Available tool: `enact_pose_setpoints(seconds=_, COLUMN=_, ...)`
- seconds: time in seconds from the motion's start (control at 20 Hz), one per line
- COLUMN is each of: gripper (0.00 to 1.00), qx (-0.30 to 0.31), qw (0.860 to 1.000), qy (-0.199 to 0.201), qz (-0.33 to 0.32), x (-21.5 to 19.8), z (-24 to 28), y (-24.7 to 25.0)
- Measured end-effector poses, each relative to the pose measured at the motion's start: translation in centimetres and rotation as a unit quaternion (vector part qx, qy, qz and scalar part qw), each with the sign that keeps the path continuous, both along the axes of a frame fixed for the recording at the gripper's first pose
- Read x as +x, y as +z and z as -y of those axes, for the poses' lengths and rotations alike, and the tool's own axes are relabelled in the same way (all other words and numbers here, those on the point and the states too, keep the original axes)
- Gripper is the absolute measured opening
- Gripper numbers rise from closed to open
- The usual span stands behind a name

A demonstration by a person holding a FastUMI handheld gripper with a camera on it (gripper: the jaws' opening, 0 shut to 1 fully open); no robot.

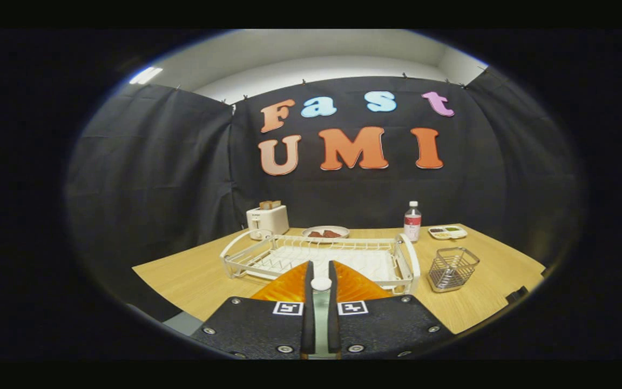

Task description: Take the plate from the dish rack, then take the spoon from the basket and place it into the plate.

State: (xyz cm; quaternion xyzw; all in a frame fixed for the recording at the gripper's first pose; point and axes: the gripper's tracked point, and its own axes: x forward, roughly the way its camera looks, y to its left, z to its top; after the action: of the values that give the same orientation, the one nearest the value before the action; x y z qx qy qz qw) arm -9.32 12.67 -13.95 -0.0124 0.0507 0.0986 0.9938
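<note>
The gripper point(320, 273) has its two fingers drawn close around a spoon point(320, 302), whose pale handle runs up the narrow gap between them to a rounded end near the tips. Just beyond the fingers stands the white wire dish rack point(397, 254) on the wooden table point(192, 275) (no plate can be made out in it). The wire basket point(452, 268) sits beside the rack, with a toaster point(267, 220), a dish of food point(325, 233) and a bottle point(412, 221) behind.

One dish rack point(322, 256), one wire basket point(453, 268), one toaster point(267, 220), one bottle point(412, 221), one plate of food point(325, 233), one divided tray point(447, 232).
</note>
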Motion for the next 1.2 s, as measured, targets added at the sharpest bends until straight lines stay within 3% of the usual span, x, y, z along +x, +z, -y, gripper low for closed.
enact_pose_setpoints(seconds=0.35, gripper=0.09, qx=-0.005, qw=0.999, qy=0.015, qz=-0.036, x=0.9, z=-0.6, y=-3.9)
enact_pose_setpoints(seconds=0.6, gripper=0.17, qx=-0.011, qw=0.999, qy=0.008, qz=-0.050, x=1.4, z=0.2, y=-4.4)
enact_pose_setpoints(seconds=0.8, gripper=0.55, qx=-0.007, qw=0.999, qy=-0.012, qz=-0.048, x=2.0, z=1.6, y=-3.5)
enact_pose_setpoints(seconds=0.85, gripper=0.72, qx=-0.007, qw=0.999, qy=-0.020, qz=-0.045, x=2.2, z=2.1, y=-3.2)
enact_pose_setpoints(seconds=0.95, gripper=0.86, qx=-0.005, qw=0.999, qy=-0.033, qz=-0.040, x=2.4, z=3.4, y=-2.1)
enact_pose_setpoints(seconds=1.05, gripper=0.95, qx=-0.008, qw=0.998, qy=-0.046, qz=-0.033, x=2.6, z=4.7, y=-0.6)
enact_pose_setpoints(seconds=1.2, gripper=0.97, qx=-0.019, qw=0.997, qy=-0.069, qz=-0.015, x=2.5, z=7.2, y=2.0)
